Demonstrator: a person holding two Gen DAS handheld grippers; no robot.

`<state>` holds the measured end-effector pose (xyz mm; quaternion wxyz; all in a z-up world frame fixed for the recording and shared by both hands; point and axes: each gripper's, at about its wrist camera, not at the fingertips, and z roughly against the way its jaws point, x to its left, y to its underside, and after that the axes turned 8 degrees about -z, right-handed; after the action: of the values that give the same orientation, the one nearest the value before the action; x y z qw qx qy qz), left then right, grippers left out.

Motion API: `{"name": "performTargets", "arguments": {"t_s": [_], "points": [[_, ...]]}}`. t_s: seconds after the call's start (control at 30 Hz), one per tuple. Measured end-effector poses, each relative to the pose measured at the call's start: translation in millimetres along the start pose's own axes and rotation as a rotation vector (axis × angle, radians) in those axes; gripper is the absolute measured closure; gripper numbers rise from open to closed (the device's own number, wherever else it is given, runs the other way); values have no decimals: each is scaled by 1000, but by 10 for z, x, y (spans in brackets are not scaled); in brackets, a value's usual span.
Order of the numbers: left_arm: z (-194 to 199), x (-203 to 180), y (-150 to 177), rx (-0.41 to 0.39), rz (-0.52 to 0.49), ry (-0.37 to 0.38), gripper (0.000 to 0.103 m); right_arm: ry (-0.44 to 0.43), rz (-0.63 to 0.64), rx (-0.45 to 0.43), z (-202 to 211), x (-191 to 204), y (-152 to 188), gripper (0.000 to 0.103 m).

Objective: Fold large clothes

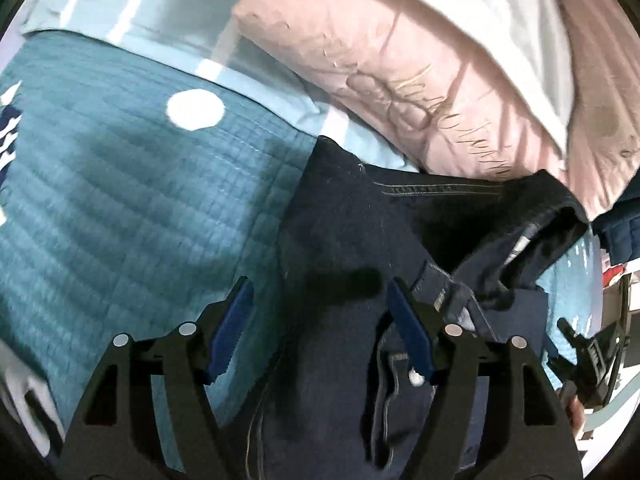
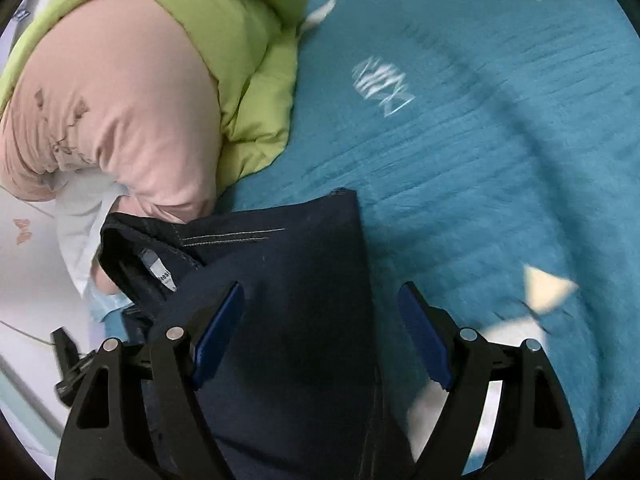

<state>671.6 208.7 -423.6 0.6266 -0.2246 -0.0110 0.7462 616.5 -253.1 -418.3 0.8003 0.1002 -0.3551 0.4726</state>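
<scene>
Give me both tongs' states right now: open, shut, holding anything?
Left tongs: open, holding nothing; the dark jeans lie beneath, unclamped.
Right tongs: open, holding nothing, above the same jeans on the teal bedspread.

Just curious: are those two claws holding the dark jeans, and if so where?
Nothing is held. The left gripper and right gripper both stand open above the jeans.

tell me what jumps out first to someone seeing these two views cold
The dark navy jeans lie folded on the teal quilted bedspread, filling the middle of both views. Both the left gripper and right gripper hover open above them, holding nothing. At the jeans' far end, a pink duvet is heaped with a lime-green one.
</scene>
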Motion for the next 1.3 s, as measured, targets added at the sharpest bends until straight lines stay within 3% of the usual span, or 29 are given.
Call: {"name": "performTargets", "arguments": {"t_s": [0.1, 0.2, 0.27, 0.3, 0.33, 0.37, 0.47, 0.7, 0.93, 1.13, 1.2, 1.3], "points": [[-160, -54, -98, 28, -20, -12, 33, -43, 11, 23, -130, -32, -103, 26], [-281, -99, -181, 35, -34, -27, 32, -81, 24, 27, -229, -64, -150, 33], [-314, -150, -221, 27, -58, -45, 36, -96, 29, 25, -261, -71, -141, 46], [-320, -190, -233, 22, -79, -46, 44, -106, 30, 20, -252, -83, -139, 64], [-323, -245, -245, 22, -108, -34, 63, -126, 24, 17, -233, -91, -147, 87], [-319, -296, -258, 19, -126, -34, 75, -158, 11, 11, -193, -118, -155, 94], [-201, -374, -240, -15, -168, -6, 89, -238, 28, -10, -29, -110, -159, 94], [499, -317, -5, -161, -175, 205, 91, -373, 127, -35, 520, 176, 61, 95], [1420, -190, 751, -233, -253, 302, 91, -459, 224, -35, 1359, 365, 654, 94], [1950, 14, 1694, -201, -329, 286, 91, -382, 323, -4, 2019, 179, 1382, 94], [1999, 89, 2026, -168, -336, 274, 89, -317, 365, 21, 2158, 60, 1666, 93], [1896, 265, 2455, -97, -296, 252, 76, -201, 379, 54, 2264, -194, 2054, 83]]}}
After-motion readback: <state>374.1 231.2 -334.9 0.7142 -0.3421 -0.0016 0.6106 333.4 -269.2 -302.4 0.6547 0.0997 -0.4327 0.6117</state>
